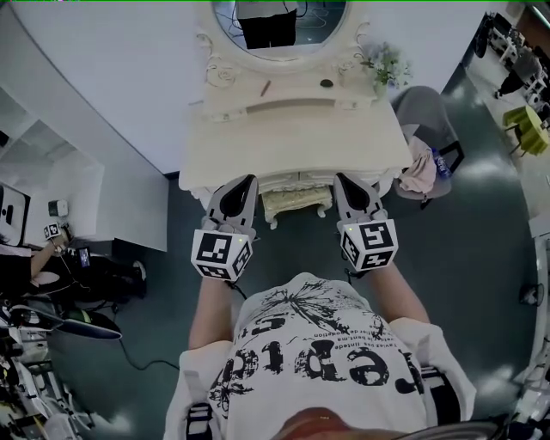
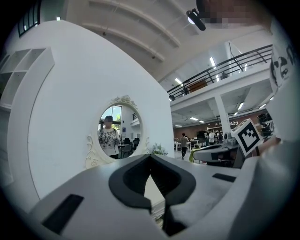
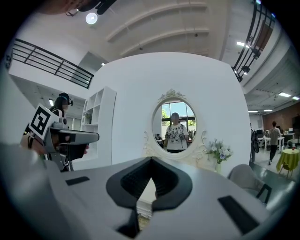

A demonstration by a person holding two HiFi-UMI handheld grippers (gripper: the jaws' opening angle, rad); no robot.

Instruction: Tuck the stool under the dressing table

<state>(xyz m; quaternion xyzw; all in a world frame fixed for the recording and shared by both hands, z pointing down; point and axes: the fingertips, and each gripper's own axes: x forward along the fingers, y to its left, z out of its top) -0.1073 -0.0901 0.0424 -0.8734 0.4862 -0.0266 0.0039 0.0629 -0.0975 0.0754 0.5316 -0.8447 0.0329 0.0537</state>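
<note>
A person in a white printed T-shirt (image 1: 318, 352) holds the left gripper (image 1: 247, 184) and the right gripper (image 1: 343, 182) level and side by side, each with its jaws pressed together at the tips and nothing between them, a pose that reads as pushing rather than grasping. Just beyond the tips sits the stool (image 1: 296, 204), a low cream piece with a padded top and curled, carved legs, most of it beneath the front edge of the dressing table (image 1: 292, 137) and only its near side showing (whether either gripper touches it cannot be told from here). By that showing, the tuck looks nearly or fully done. The smooth, cream-painted surface has a curved front with carved trim and carries a few small items, with a spray of pale flowers (image 1: 384, 63) at its right corner and, behind, an oval mirror (image 1: 279, 21) in an ornate frame against a plain white wall (image 1: 112, 77). A grey chair (image 1: 425, 116) draped with pink cloth (image 1: 418, 174) stands just beside the surface's right end on the dark floor (image 1: 481, 249)
</note>
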